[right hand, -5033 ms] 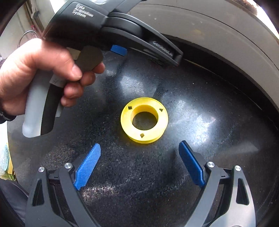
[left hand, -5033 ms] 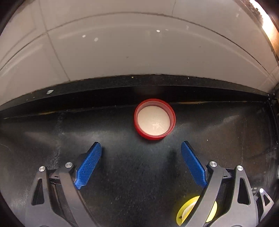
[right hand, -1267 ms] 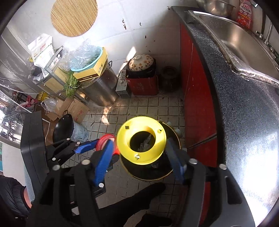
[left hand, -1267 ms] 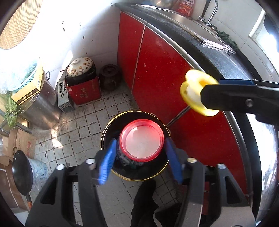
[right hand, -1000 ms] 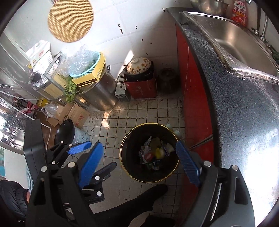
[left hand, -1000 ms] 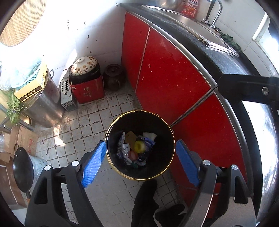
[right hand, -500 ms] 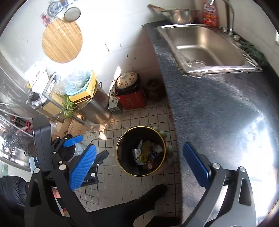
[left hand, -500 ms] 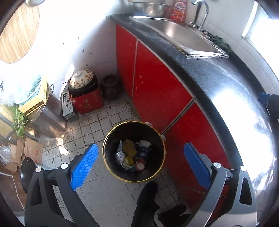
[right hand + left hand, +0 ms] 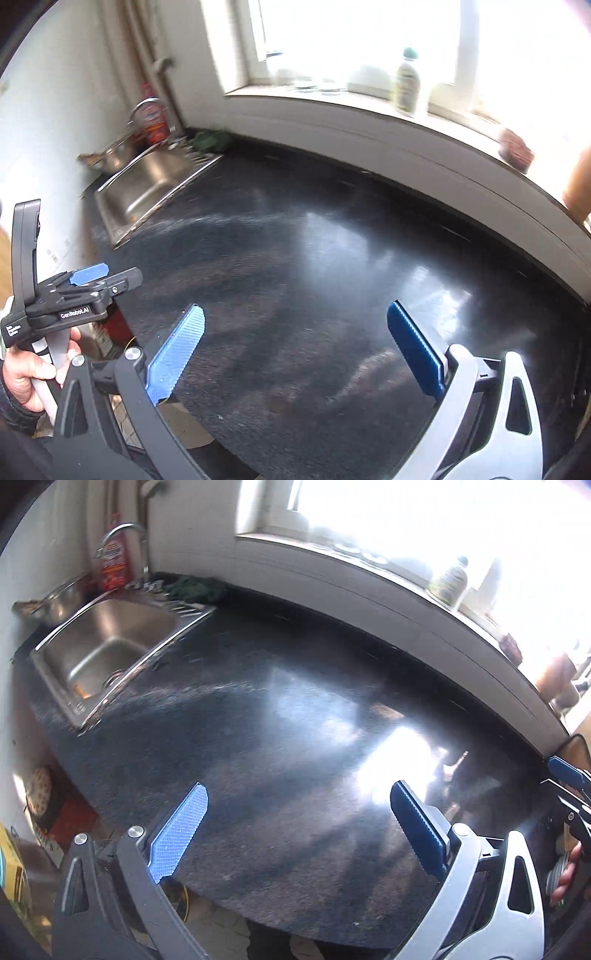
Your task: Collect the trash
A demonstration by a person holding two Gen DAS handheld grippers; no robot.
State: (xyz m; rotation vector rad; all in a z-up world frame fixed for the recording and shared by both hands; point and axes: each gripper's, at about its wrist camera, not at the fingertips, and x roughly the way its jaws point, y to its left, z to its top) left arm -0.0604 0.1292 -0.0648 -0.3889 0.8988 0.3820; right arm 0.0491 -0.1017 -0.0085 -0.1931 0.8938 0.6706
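Left wrist view: left claw (image 9: 299, 827) spread wide and empty above dark speckled stone counter (image 9: 295, 720), stainless steel sink (image 9: 99, 653) at far left; no trash in sight. Right wrist view: right claw (image 9: 295, 347) likewise released, gripping nothing, over same counter; left claw at lower left, hand-held.

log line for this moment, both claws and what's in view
left claw open, nothing held | right claw open, nothing held | both over dark counter | sink far left
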